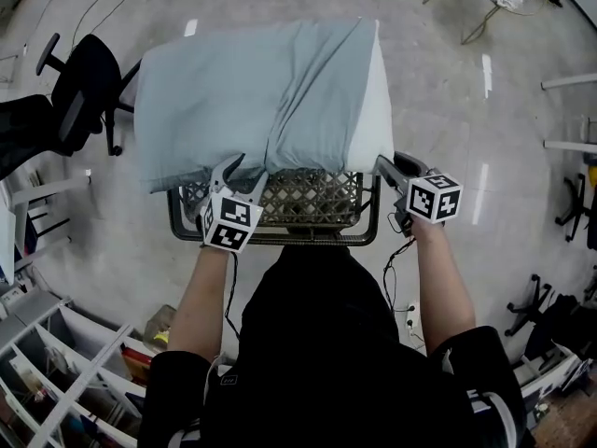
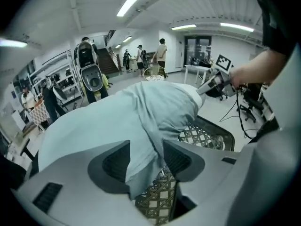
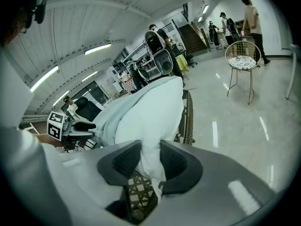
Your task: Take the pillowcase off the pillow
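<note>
My left tongs (image 2: 146, 161) stand wide, with a slack fold of the grey-blue pillowcase (image 1: 252, 91) hanging between the pads, unpinched. My right tongs (image 3: 149, 161) are narrow, nipping the bare white corner of the pillow (image 1: 375, 110). The pillow lies across the wicker basket (image 1: 308, 199), cased nearly all over. I judge 2 risks: the fold slips free before I close, or a tug drags the overhanging pillow onto the floor (image 1: 466, 250) beyond.

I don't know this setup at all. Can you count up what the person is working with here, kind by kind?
pillow: 1
pillowcase: 1
basket: 1
grippers: 2, the left gripper and the right gripper
Total: 5
</note>
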Demonstrator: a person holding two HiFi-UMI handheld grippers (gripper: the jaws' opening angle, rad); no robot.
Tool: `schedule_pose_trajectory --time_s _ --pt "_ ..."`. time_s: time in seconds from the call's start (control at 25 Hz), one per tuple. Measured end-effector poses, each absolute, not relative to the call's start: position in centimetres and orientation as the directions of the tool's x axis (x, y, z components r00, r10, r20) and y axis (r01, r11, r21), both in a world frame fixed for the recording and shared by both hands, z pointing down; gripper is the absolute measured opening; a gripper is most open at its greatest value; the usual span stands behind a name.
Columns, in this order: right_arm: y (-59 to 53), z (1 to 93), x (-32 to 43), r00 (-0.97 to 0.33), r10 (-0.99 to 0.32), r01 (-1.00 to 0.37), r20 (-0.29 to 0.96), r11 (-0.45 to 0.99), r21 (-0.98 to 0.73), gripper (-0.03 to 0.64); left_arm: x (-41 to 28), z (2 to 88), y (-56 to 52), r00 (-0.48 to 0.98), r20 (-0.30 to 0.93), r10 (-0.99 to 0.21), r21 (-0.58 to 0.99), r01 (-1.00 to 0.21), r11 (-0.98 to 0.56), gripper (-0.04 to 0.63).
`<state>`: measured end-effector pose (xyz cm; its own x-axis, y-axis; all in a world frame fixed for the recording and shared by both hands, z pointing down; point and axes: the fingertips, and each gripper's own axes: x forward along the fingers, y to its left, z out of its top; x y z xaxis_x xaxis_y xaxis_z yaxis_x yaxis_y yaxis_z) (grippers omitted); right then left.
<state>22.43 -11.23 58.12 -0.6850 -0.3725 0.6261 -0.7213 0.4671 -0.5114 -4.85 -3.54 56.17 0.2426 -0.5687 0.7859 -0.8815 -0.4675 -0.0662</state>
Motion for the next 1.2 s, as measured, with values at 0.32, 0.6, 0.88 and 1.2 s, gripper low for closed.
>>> schedule_pose_trajectory --time_s 0.32,0.6,0.88,1.2 --pt "-10.7 59.3 24.1 -0.626 -0.384 -0.761 0.679 0.492 -0.423 0.305 3.1 57.6 -6.3 0.283 0.755 -0.592 -0.087 -0.851 -0.518 0.256" --pt "-10.3 62.1 19.7 -0.753 -0.248 -0.639 0.610 0.496 -0.587 0.288 1.4 60.5 -7.4 0.183 0.801 -0.570 -0.171 -0.842 -0.511 0.122" --pt "-8.5 57.2 19.5 -0.849 -0.198 -0.513 0.491 0.538 -0.669 0.080 -2.3 58.6 -5.8 0.182 0.805 -0.565 -0.125 -0.878 -0.461 0.026" --pt "-10.3 54.4 21.8 -0.858 -0.219 -0.502 0.465 0.550 -0.667 0.071 -4.2 55.5 -4.3 0.158 0.800 -0.579 -0.192 -0.846 -0.497 0.020"
